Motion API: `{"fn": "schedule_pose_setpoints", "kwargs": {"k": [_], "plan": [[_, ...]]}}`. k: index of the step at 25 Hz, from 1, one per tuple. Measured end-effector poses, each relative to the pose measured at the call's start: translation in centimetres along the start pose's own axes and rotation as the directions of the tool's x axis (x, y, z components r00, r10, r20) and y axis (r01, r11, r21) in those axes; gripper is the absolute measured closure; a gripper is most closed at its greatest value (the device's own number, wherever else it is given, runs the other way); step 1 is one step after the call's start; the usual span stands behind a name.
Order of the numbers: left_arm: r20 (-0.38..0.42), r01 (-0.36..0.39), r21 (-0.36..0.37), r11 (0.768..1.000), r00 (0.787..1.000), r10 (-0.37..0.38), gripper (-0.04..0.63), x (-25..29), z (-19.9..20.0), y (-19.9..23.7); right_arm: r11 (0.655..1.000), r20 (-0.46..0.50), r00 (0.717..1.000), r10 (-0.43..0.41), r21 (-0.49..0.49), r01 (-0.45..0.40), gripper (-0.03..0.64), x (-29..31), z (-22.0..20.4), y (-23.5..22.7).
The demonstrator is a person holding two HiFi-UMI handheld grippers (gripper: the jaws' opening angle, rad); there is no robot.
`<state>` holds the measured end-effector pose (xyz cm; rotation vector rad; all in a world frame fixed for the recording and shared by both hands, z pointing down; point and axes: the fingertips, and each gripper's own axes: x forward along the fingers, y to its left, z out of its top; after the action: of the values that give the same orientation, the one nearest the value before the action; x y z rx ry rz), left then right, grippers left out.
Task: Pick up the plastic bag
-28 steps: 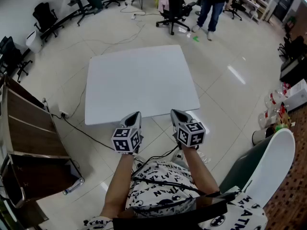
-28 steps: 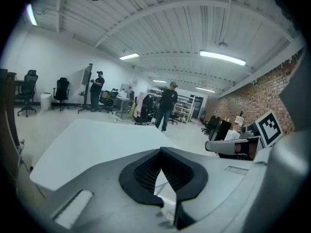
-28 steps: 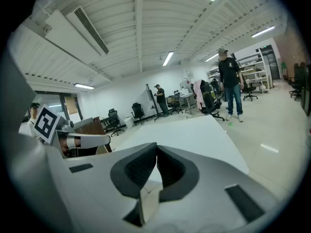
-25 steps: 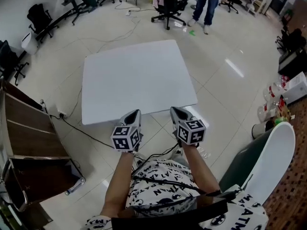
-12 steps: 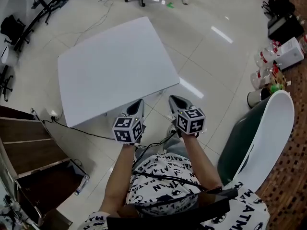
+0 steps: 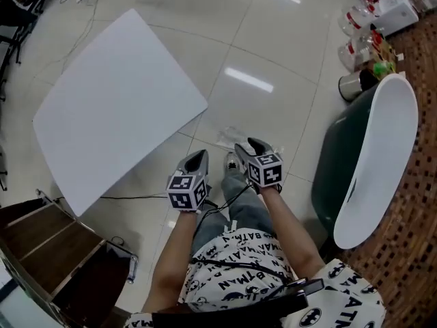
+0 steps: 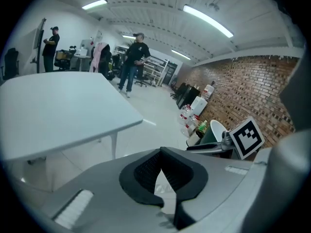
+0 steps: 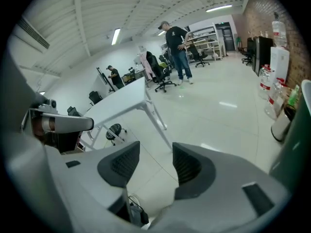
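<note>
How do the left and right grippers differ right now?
The left gripper has its jaw tips together; the right gripper has jaws apart and opening. The right gripper is held slightly farther forward than the left gripper. Both hold nothing and hang over the floor, beside the white table.

Plastic bag [image 6: 231, 137]: clear, thin and crumpled, lying low on the pale floor tiles, partly see-through.

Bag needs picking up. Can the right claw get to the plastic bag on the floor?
Probably yes: the right claw, jaws opening and empty, is beside the plastic bag seen from above, nothing between; it needs lowering.
</note>
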<state>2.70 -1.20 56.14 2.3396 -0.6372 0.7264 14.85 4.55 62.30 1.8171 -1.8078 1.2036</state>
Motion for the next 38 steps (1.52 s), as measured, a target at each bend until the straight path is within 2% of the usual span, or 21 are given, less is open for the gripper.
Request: {"fn": "schedule_pose_setpoints", "kwargs": {"k": [5, 8, 13, 14, 15, 17, 23, 26, 31, 38], "plan": [[-0.112, 0.026, -0.01, 1.0, 0.993, -0.027, 0.591, 8.7, -4.4, -1.4, 0.999, -0.104, 0.994, -0.043, -0.009, 0.042, 0.39, 5.3, -5.3, -7.4], [-0.171, 0.035, -0.007, 0.999, 0.985, -0.035, 0.591, 13.7, -7.9, -1.0, 0.999, -0.196, 0.98, -0.046, -0.005, 0.046, 0.39, 10.1, -10.3, -10.7], [-0.25, 0.009, -0.012, 1.0, 0.968, -0.011, 0.591, 21.9, -13.9, 2.3, 0.999, -0.26, 0.965, -0.039, 0.025, 0.047, 0.388, 19.7, -17.3, -15.9], [-0.269, 0.006, -0.003, 1.0, 0.963, -0.007, 0.591, 23.3, -15.1, 3.1, 0.998, -0.269, 0.962, -0.039, 0.038, 0.051, 0.378, 21.5, -18.8, -16.7], [-0.285, 0.004, 0.006, 1.0, 0.959, -0.002, 0.591, 24.6, -16.2, 4.0, 0.997, -0.278, 0.96, -0.038, 0.049, 0.054, 0.334, 23.2, -20.3, -17.5], [-0.312, -0.004, 0.019, 1.0, 0.95, 0.01, 0.591, 27.2, -18.4, 5.8, 0.996, -0.29, 0.956, -0.036, 0.063, 0.057, 0.333, 26.2, -22.1, -18.6], [-0.414, -0.015, 0.063, 0.998, 0.91, 0.039, 0.59, 34.5, -26.3, 9.9, 0.999, -0.347, 0.937, -0.034, 0.015, 0.042, 0.333, 34.4, -28.6, -21.0], [-0.447, 0.005, 0.079, 0.997, 0.894, 0.031, 0.589, 37.1, -29.3, 10.6, 0.999, -0.359, 0.932, -0.044, -0.01, 0.044, 0.333, 37.6, -31.3, -21.8], [-0.471, 0.017, 0.076, 0.997, 0.882, 0.02, 0.589, 39.2, -32.6, 12.8, 0.996, -0.376, 0.925, -0.056, -0.083, 0.027, 0.333, 42.3, -34.4, -22.0], [-0.47, -0.003, 0.053, 0.999, 0.882, 0.027, 0.591, 40.4, -35.6, 16.0, 0.984, -0.425, 0.902, -0.073, -0.178, -0.004, 0.332, 48.1, -38.6, -23.0]]}}
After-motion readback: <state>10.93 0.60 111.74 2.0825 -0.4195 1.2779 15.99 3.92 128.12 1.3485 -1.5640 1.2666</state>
